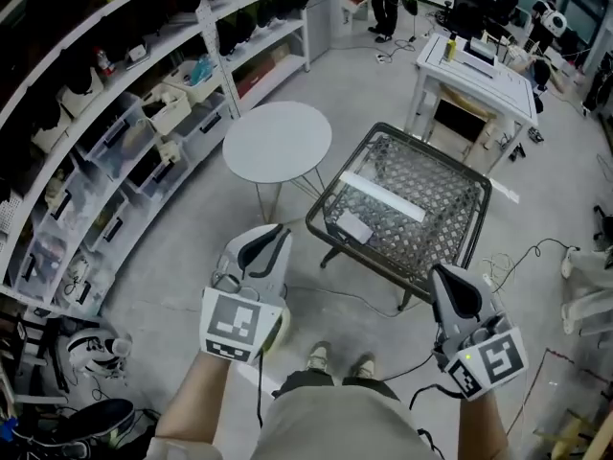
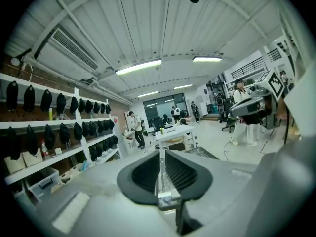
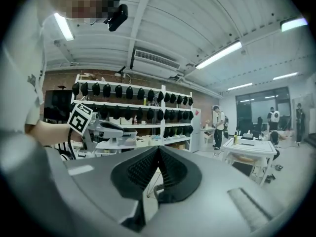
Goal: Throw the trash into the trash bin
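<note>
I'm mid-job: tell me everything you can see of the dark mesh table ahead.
The mesh table is square with rounded corners: a dark metal frame round an open lattice top, on thin dark legs. It stands on the grey floor, right of the round white table and apart from it. A long white strip lies across the lattice, a small pale packet near the front corner.
</note>
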`<state>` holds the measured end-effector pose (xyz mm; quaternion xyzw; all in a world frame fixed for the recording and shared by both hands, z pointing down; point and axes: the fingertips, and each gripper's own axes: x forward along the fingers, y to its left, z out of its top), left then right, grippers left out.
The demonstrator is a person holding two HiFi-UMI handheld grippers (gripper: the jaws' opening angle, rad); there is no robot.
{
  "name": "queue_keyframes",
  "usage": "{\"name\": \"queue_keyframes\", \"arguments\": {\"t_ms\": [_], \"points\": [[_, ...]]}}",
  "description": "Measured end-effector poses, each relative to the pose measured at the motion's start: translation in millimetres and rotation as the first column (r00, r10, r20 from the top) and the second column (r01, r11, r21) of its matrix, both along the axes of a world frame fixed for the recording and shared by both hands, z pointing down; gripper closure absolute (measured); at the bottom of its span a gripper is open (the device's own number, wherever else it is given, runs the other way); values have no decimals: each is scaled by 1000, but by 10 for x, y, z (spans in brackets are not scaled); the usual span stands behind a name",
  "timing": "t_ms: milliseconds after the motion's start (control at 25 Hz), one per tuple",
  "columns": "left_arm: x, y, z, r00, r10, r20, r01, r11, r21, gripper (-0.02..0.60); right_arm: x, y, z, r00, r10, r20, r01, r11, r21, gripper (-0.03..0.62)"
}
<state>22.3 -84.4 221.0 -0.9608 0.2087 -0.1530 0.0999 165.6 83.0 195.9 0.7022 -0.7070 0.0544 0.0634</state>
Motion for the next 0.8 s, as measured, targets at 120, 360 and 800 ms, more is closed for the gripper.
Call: {"name": "queue_keyframes", "arguments": {"t_ms": [120, 360, 800], "points": [[121, 175, -178, 998, 67, -18, -67, 998, 22, 549, 103, 261, -148, 997, 72, -4, -72, 997, 40, 591], [320, 647, -160, 990, 139, -4, -139, 990, 2, 558, 312, 707, -292, 988, 155, 17, -156, 985, 73, 591], [600, 1089, -86, 979, 196, -58, -199, 978, -58, 578, 426, 1041, -155, 977, 199, 74, -203, 978, 51, 591]]}}
